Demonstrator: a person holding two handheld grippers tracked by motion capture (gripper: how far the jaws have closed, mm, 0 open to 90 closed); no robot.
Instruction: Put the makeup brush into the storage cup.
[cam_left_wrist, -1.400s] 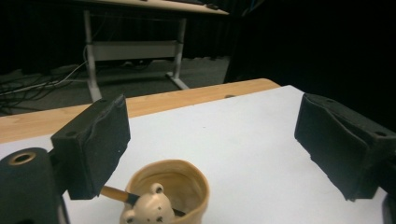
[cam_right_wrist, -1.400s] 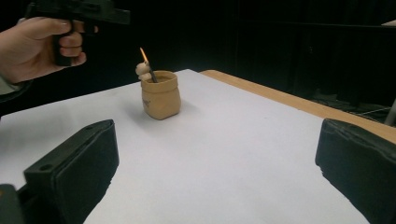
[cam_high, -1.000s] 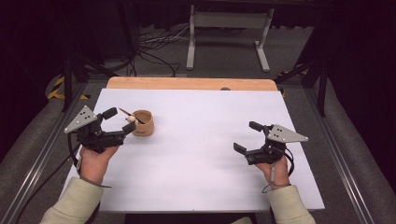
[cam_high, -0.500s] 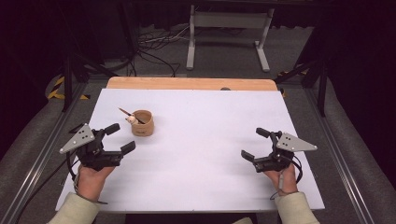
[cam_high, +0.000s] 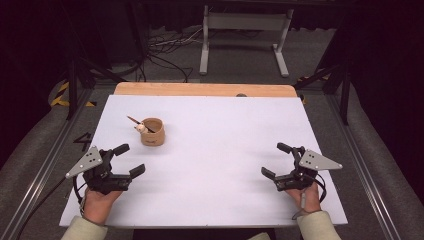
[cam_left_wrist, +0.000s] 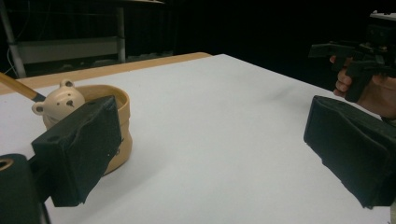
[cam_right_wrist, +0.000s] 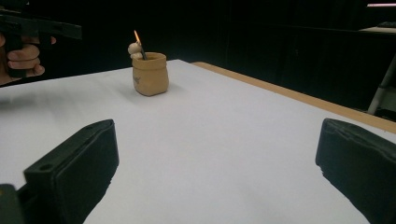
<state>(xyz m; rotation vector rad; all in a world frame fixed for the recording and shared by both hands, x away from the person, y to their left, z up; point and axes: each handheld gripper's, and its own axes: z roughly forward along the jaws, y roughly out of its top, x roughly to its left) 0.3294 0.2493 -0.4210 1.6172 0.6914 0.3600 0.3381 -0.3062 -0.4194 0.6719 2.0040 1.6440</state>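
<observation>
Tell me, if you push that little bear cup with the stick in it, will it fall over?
Probably not easily. The bear cup looks squat and wide at the bottom, so a low push would likely slide it across the smooth white table. A push near the rim might tip it. It looks like pottery, so it could chip. The stick leans loose and would likely rattle or drop out.

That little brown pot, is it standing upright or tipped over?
Upright: the pot sits flat on the white table, mouth up, a pencil leaning out.
</observation>
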